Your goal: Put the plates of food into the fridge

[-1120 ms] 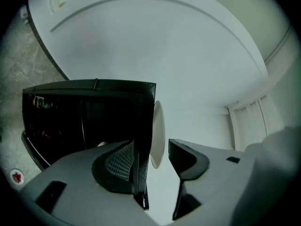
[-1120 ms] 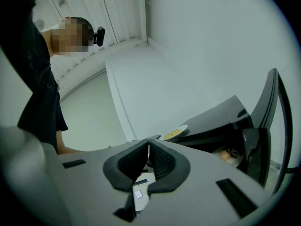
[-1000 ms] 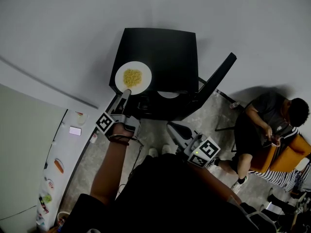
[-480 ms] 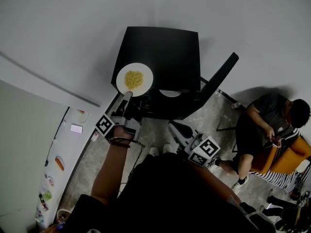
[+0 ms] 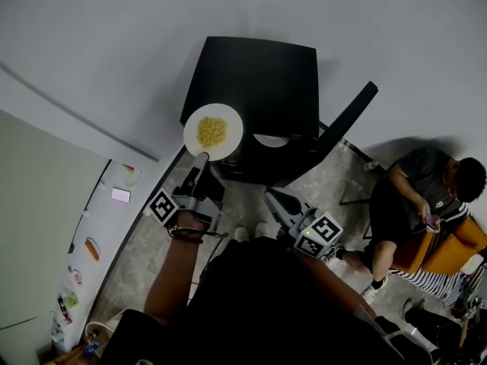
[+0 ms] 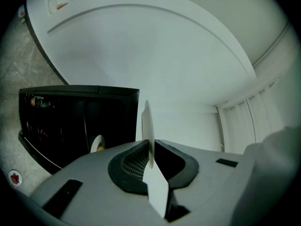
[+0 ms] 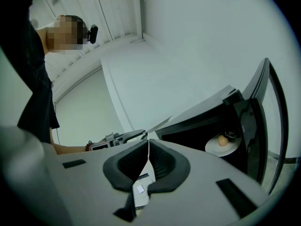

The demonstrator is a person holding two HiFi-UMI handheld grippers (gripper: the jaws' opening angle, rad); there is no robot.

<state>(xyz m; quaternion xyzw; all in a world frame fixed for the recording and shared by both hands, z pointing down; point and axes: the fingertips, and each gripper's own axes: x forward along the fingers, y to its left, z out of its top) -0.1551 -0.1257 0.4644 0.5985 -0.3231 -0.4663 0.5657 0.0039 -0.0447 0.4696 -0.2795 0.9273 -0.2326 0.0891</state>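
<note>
A white plate of yellow food [image 5: 213, 131] hangs over the near left corner of the black fridge [image 5: 259, 74]. My left gripper [image 5: 200, 158] is shut on the plate's near rim. Its jaws have just been closing, with the plate between them. In the left gripper view the plate [image 6: 147, 126] stands edge-on between the pads. The fridge door [image 5: 342, 124] stands open to the right, and a second plate [image 5: 270, 140] with a round piece of food [image 7: 222, 140] sits inside. My right gripper [image 5: 269, 197] is shut and empty, low in front of the fridge.
A person [image 5: 415, 196] sits on an orange seat at the right, looking at a phone. A white panel with stickers [image 5: 99, 234] stands at the left. Grey stone floor [image 5: 243, 204] lies between me and the fridge. A white wall is behind.
The left gripper has drawn back toward me with the plate, which now overhangs the fridge's corner more. The right gripper has sunk a little.
</note>
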